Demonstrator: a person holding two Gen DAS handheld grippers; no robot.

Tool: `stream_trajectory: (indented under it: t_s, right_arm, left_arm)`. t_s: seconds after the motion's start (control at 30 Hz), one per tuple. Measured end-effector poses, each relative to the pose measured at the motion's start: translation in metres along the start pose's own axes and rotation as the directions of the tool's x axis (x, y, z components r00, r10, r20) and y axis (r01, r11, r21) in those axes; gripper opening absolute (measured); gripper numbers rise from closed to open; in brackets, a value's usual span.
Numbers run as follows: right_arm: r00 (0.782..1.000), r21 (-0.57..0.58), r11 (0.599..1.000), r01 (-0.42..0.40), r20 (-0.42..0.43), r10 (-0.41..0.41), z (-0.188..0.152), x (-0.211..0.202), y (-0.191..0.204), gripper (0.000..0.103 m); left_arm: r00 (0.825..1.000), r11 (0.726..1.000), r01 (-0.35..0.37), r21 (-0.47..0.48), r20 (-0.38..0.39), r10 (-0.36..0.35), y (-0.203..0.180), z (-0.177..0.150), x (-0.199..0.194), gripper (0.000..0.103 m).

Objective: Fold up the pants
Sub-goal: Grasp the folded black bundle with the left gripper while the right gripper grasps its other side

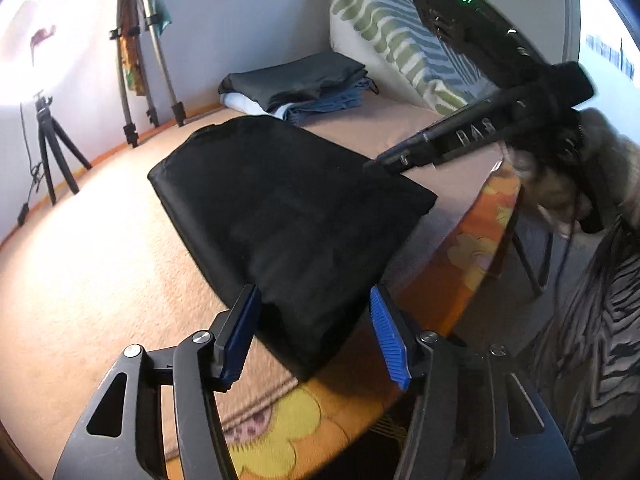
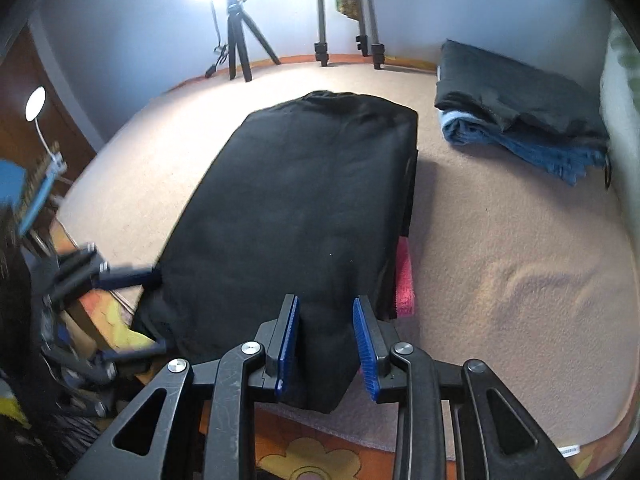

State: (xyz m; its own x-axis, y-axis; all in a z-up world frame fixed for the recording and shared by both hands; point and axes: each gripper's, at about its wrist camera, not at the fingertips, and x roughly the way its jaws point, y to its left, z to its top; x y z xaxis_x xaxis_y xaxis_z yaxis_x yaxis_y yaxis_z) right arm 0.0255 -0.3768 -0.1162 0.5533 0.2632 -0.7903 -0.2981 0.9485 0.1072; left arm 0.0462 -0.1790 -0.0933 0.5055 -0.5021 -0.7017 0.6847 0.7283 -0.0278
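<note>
While the folded black matte-fabric pants (image 1: 280, 216) lie as a thick, smooth rectangle mid-frame on the beige fleecy blanket (image 1: 80, 272), both tongs sit at the near edge. Left gripper (image 1: 316, 332): ribbed blue pads (image 1: 386, 336) spread wide, w/ a soft corner of the pants between them, pads not pressing. Right gripper (image 2: 326, 344): jaws narrower, pinching a bunched fold of cloth betw. blue pads. Upper right of right-wrist view: stack of folded clothes (image 2: 520, 120), dark grey over blue denim-like & white layers. Orange flower-print sheet (image 1: 280, 436) shows under blanket at bottom.
</note>
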Motion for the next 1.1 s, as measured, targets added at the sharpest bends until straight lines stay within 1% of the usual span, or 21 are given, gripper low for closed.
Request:
stream_trajectory:
  t_s: [0.03,0.07,0.1,0.13,0.17,0.23,0.3,0.33,0.4,0.43,0.47,0.53,0.57,0.6,0.7,0.73,0.77,0.8,0.87,1.0,1.1]
  right_arm:
    - [1.0,0.019,1.0,-0.009,0.007,0.009,0.002,-0.001,-0.004,0.032]
    - [1.0,0.053,0.999,-0.011,0.02,0.01,0.007,-0.004,-0.013,0.037]
    - [1.0,0.074,0.997,-0.016,0.024,0.014,0.012,-0.003,-0.018,0.041]
    - [0.999,0.095,0.995,-0.037,0.024,0.035,0.017,-0.001,-0.024,0.05]
    - [0.998,0.115,0.992,-0.055,0.025,0.053,0.02,0.001,-0.028,0.056]
    - [0.993,0.188,0.975,-0.122,0.025,0.119,0.03,0.01,-0.041,0.057]
    - [0.99,0.232,0.962,-0.143,0.016,0.143,0.035,0.019,-0.049,0.057]
    - [0.989,0.249,0.958,-0.144,0.006,0.147,0.038,0.026,-0.053,0.057]
    - [0.99,0.263,0.956,-0.13,-0.013,0.138,0.042,0.034,-0.058,0.058]
    - [0.991,0.268,0.956,-0.121,-0.023,0.132,0.043,0.039,-0.06,0.058]
    - [0.989,0.278,0.952,-0.129,-0.031,0.143,0.044,0.043,-0.063,0.059]
    - [0.984,0.31,0.938,-0.156,-0.038,0.176,0.044,0.051,-0.07,0.059]
    - [0.976,0.339,0.922,-0.188,-0.039,0.214,0.042,0.057,-0.075,0.06]
    - [0.972,0.344,0.914,-0.217,-0.009,0.234,0.042,0.057,-0.078,0.06]
    - [0.956,0.378,0.883,-0.277,0.02,0.292,0.04,0.059,-0.087,0.06]
    - [0.958,0.391,0.881,-0.268,0.012,0.286,0.04,0.059,-0.09,0.053]
    - [0.962,0.393,0.884,-0.254,0.007,0.274,0.04,0.057,-0.092,0.05]
    - [0.964,0.385,0.889,-0.247,0.008,0.264,0.04,0.054,-0.093,0.052]
    - [0.967,0.374,0.897,-0.237,0.005,0.254,0.041,0.053,-0.094,0.058]
    - [0.936,0.396,0.858,-0.328,0.013,0.352,0.04,0.061,-0.096,0.06]
    - [0.927,0.384,0.853,-0.354,0.023,0.374,0.041,0.065,-0.092,0.06]
  left_arm:
    - [1.0,0.999,0.028,-0.045,0.0,-0.028,0.007,0.003,-0.003,0.055]
    - [0.999,0.996,0.044,-0.082,-0.001,-0.044,0.014,0.007,-0.003,0.055]
    - [0.998,0.99,0.055,-0.129,0.003,-0.055,0.023,0.011,-0.003,0.055]
    - [0.998,0.98,0.06,-0.188,0.011,-0.059,0.036,0.019,-0.002,0.055]
    - [0.998,0.972,0.06,-0.226,0.015,-0.059,0.046,0.024,0.0,0.055]
    - [0.998,0.952,0.059,-0.302,0.023,-0.054,0.068,0.037,0.005,0.056]
    - [0.998,0.933,0.066,-0.354,0.009,-0.067,0.085,0.047,0.014,0.058]
    - [0.997,0.912,0.071,-0.404,0.003,-0.076,0.098,0.051,0.021,0.058]
    - [0.996,0.88,0.078,-0.468,-0.008,-0.093,0.111,0.052,0.031,0.058]
    - [0.993,0.86,0.086,-0.503,-0.022,-0.112,0.118,0.052,0.04,0.058]
    - [0.992,0.852,0.09,-0.515,-0.026,-0.121,0.12,0.05,0.043,0.058]
    - [0.989,0.838,0.101,-0.536,-0.035,-0.141,0.123,0.048,0.052,0.058]
    - [0.987,0.832,0.109,-0.544,-0.038,-0.154,0.124,0.047,0.056,0.058]
    - [0.986,0.828,0.114,-0.549,-0.04,-0.162,0.125,0.046,0.059,0.058]
    - [0.983,0.814,0.116,-0.57,-0.05,-0.176,0.126,0.042,0.066,0.058]
    - [0.982,0.81,0.117,-0.574,-0.052,-0.179,0.128,0.041,0.067,0.058]
    - [0.981,0.807,0.122,-0.578,-0.053,-0.186,0.128,0.04,0.068,0.058]
    - [0.98,0.806,0.124,-0.579,-0.055,-0.19,0.129,0.04,0.069,0.058]
    - [0.979,0.805,0.128,-0.58,-0.058,-0.197,0.128,0.039,0.071,0.058]
    - [0.977,0.799,0.137,-0.586,-0.053,-0.206,0.13,0.039,0.076,0.058]
    - [0.978,0.798,0.145,-0.585,-0.041,-0.207,0.13,0.039,0.077,0.058]
